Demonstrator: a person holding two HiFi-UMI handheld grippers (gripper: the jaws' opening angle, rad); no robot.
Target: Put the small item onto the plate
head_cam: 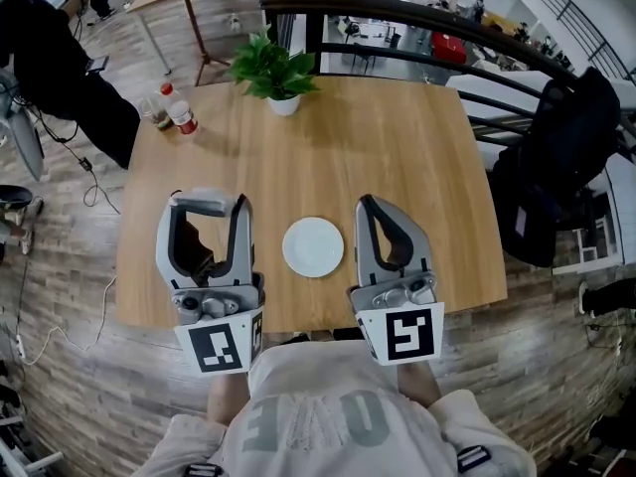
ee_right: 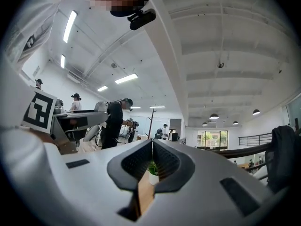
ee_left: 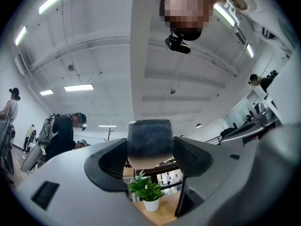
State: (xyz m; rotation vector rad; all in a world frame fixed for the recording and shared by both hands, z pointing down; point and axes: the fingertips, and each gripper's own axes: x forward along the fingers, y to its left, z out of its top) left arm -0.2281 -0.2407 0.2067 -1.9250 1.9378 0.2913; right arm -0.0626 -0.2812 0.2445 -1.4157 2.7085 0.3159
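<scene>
A white round plate lies on the wooden table near its front edge, between my two grippers. The small item is a dark grey block with a pale tan underside. It is clamped between the jaws of my left gripper, which is held above the table just left of the plate. My right gripper is just right of the plate. It is shut, its jaws meet at the tips and nothing is between them. Both grippers point away from me, toward the far side of the table.
A potted green plant stands at the far middle of the table, and two small bottles at the far left corner. A black railing and a dark bag on a chair are to the right. A person stands at the far left.
</scene>
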